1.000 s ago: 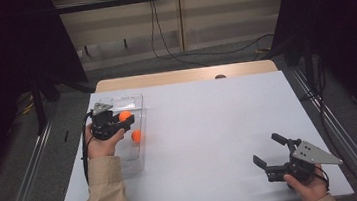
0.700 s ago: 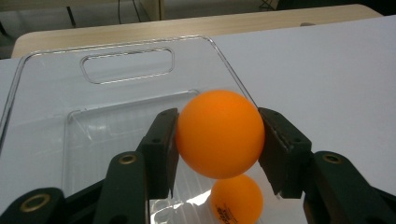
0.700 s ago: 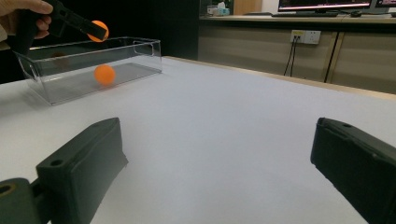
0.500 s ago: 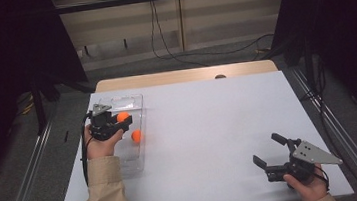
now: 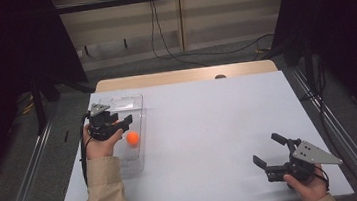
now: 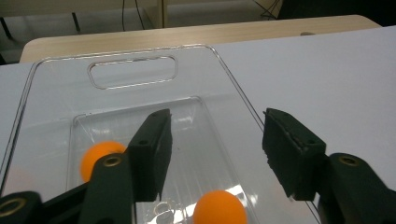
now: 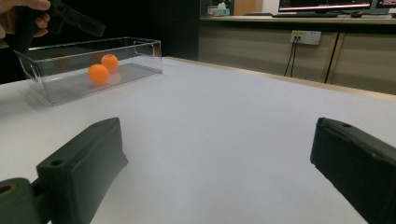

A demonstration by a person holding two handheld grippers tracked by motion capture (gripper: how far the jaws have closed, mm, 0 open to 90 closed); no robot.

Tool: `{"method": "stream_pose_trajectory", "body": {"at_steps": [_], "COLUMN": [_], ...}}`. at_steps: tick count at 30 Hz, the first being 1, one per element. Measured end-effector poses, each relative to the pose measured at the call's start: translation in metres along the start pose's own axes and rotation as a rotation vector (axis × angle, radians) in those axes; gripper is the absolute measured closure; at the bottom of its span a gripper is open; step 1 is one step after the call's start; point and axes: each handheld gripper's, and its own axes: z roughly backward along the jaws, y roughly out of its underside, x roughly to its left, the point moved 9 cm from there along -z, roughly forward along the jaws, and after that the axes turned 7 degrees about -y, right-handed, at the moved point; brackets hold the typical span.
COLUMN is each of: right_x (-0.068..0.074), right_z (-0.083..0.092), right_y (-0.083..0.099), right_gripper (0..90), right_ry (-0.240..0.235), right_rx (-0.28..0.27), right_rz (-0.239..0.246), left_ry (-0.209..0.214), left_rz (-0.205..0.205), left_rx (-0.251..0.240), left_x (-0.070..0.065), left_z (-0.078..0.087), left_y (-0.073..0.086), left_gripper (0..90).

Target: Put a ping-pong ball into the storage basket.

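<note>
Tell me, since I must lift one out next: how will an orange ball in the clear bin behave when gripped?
The orange ball looks smooth and round, so it probably rolls when nudged. It seems light, perhaps hollow. The clear bin walls should stop it escaping.

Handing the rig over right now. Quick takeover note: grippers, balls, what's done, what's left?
Left gripper: over the clear bin, fingers have just been opening, nothing between them.
Right gripper: open, empty, near the table's front right corner.
Orange balls: two lie in the bin, one below the left gripper, the other partly behind its left finger.
Done: both balls are in the bin.
Left: probably just draw the left gripper clear; no other ball is seen on the table.
</note>
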Motion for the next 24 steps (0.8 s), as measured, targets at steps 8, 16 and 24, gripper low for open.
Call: {"method": "stream_pose_trajectory", "body": {"at_steps": [8, 16, 24], "right_x": [0.0011, 0.0013, 0.0027], "right_z": [-0.0014, -0.0009, -0.0013], "right_y": [-0.0003, -0.0007, -0.001], "right_gripper": [2.4, 2.4, 2.4], "right_ry": [-0.004, -0.002, -0.005], "right_rx": [0.002, 0.001, 0.001], "right_rz": [0.003, 0.001, 0.004], "left_ry": [0.002, 0.007, 0.009], "left_rz": [0.019, 0.019, 0.02], "left_rx": [-0.009, -0.021, -0.043], "left_x": [0.0019, 0.0, -0.0022], "left_z": [0.0036, 0.0043, 0.0063], "left_y": [-0.0015, -0.0033, -0.0065], "left_gripper": [30.8, 24.2, 17.7]}}
